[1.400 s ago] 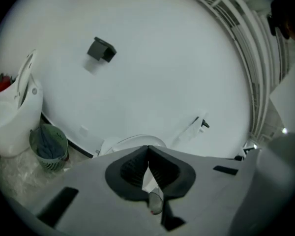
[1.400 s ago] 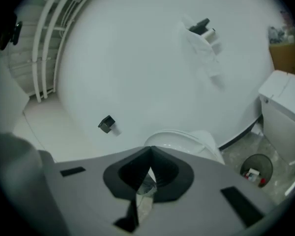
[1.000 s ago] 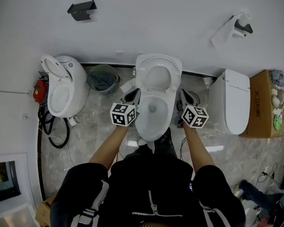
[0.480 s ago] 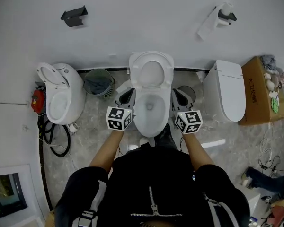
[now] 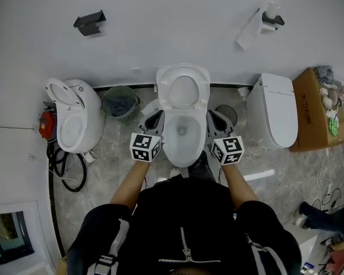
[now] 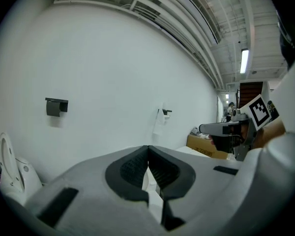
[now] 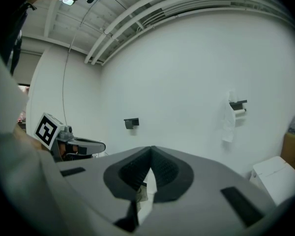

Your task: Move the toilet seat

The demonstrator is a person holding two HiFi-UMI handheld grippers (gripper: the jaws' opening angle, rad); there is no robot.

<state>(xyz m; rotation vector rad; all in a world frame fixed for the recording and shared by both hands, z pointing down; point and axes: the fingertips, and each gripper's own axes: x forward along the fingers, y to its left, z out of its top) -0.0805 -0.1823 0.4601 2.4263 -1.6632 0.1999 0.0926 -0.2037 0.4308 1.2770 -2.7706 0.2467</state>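
**Seat upright, both tools shut and empty beside the bowl**

The toilet seat (image 5: 202,93) stands raised at the back of the middle bowl (image 5: 183,160), leaning toward the wall (image 5: 178,27), and the bowl lies open below it. The left tool (image 5: 156,115) and the right tool (image 5: 213,115) hang on either side of the bowl, near its rim but not touching the seat. In its own view the left tool (image 6: 148,147) has its pads pressed together with nothing gripped, and so does the right tool (image 7: 151,149).

This scene fits a seat that has been swung up and let go. It fits equally a seat that is yet to be brought down. I judge only what serves either case:
- Any fresh hold needs the jaws parted first.
- The thin free edge, far from the hinge, gives the best leverage.
- Both tools should work evenly so the seat does not twist.
- The seat should swing slowly on its arc and never drop.

Some things are hard to read:
- The hinge is not visible.
- From above I cannot tell whether the raised part is the ring alone or the ring with a lid behind it.
- Neither gripper view shows the toilet plainly. Each tool's grey body fills the lower frame, with only the wall and a paper holder (image 7: 236,107) beyond.
- A pale sliver shows in the slot below each pair of pads, and I cannot tell what it is.
- The person's torso (image 5: 183,228) covers the floor in front of the bowl.
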